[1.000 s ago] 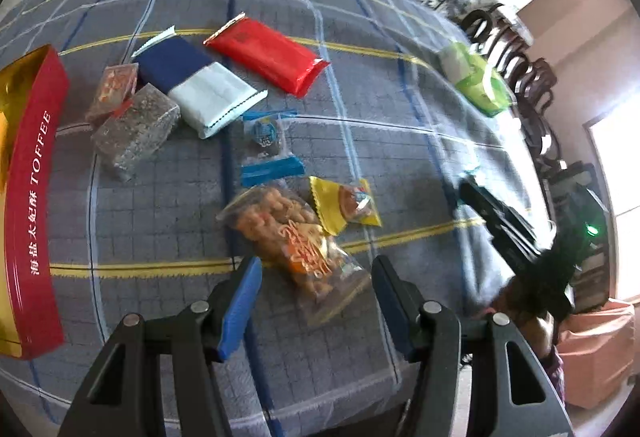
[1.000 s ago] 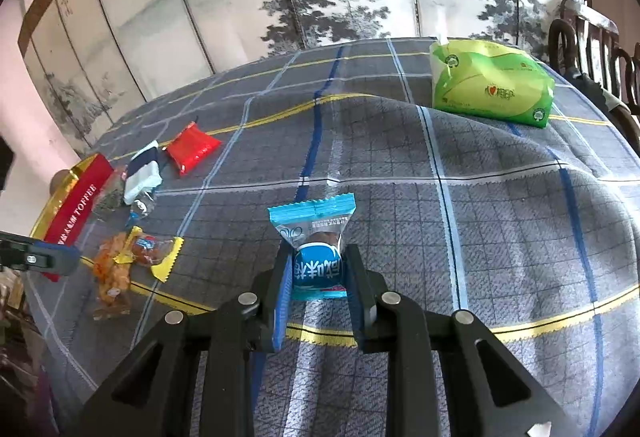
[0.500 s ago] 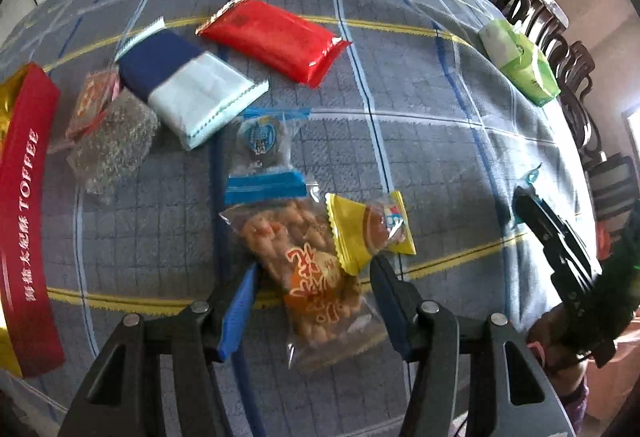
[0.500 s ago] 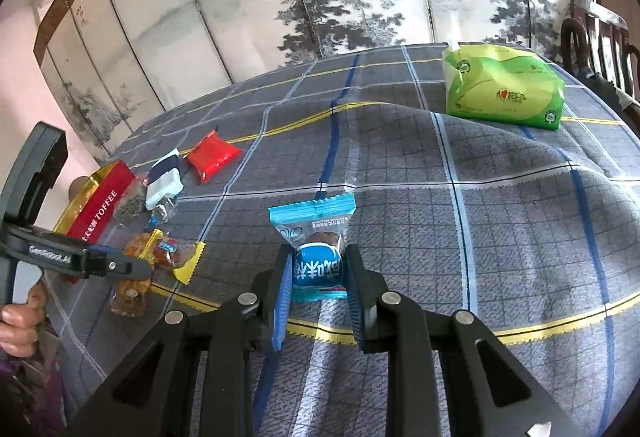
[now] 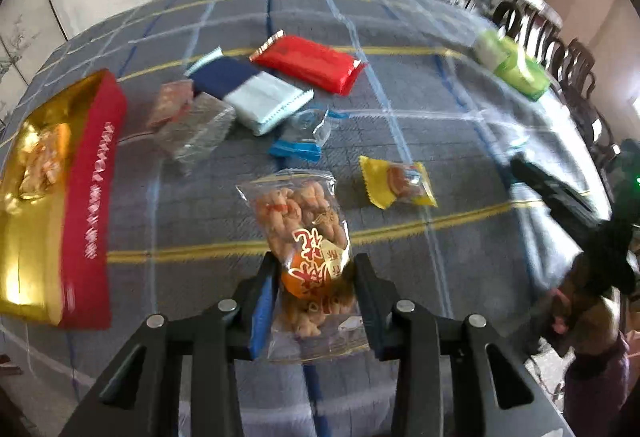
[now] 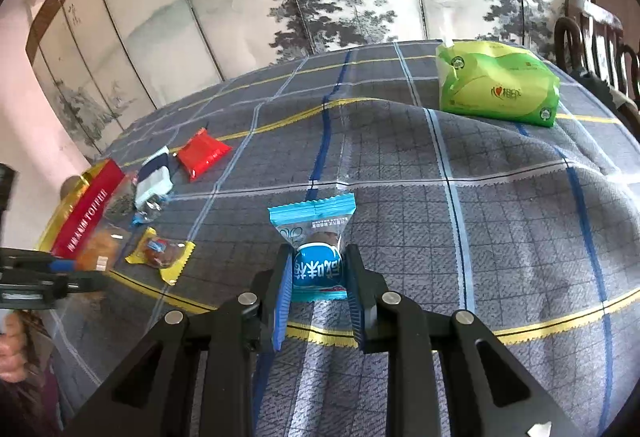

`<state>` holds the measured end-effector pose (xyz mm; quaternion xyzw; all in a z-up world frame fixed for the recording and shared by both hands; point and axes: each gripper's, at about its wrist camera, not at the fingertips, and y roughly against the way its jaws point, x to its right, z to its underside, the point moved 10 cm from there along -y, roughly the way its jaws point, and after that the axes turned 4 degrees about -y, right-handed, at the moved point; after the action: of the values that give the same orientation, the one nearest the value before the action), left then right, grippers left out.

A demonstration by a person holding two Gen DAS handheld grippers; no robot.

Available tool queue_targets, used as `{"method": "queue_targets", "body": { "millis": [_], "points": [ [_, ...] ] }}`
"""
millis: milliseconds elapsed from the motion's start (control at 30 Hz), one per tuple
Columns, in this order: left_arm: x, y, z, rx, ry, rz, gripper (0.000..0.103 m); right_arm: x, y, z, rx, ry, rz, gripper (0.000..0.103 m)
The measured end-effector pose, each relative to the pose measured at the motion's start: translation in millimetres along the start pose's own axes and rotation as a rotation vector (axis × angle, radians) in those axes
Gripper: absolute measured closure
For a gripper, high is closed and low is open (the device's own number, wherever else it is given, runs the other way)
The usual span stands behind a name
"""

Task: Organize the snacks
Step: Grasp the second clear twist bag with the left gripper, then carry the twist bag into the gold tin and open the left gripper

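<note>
Left gripper (image 5: 314, 279): at the lower centre of the left wrist view, its two fingers are closed against the sides of a clear bag of fried twists (image 5: 308, 237).
Right gripper (image 6: 318, 277): at the lower centre of the right wrist view, a small blue-wrapped sweet (image 6: 316, 237) is pinched between its fingers, just above the checked tablecloth (image 6: 500, 237).
Middle ground: a yellow-wrapped snack (image 5: 396, 183) is seen right of centre in the left view; a second blue-edged sweet (image 5: 304, 137) lies just beyond the bag.
Farther back: a navy and white packet (image 5: 252, 97) and a red packet (image 5: 308, 63) lie at upper centre, with two clear-wrapped blocks (image 5: 188, 121) to their left.
Toffee tin (image 5: 48, 197): a red and gold open box fills the left edge, some snacks already inside.
Far right: a green tissue pack (image 6: 496, 87) sits at the upper right.
Step in hand, as judged: the bag is being gripped for the tin. The squeeze is best kept light, so that the twists are not crushed.
</note>
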<state>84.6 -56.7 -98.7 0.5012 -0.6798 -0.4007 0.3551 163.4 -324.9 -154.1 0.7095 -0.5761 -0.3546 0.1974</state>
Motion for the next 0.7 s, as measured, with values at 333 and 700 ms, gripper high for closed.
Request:
{"method": "queue_targets", "body": {
  "millis": [333,700],
  "points": [
    [-17.7,64.8,10.3,0.103,0.015,-0.026,0.065,1.2,-4.7,2.6,-0.010,0.018,0.061,0.080],
    [-109.1,106.4,21.8,0.154,0.150,-0.123,0.065,-1.1,-6.8,5.4,-0.015,0.041,0.100,0.080]
  ]
}}
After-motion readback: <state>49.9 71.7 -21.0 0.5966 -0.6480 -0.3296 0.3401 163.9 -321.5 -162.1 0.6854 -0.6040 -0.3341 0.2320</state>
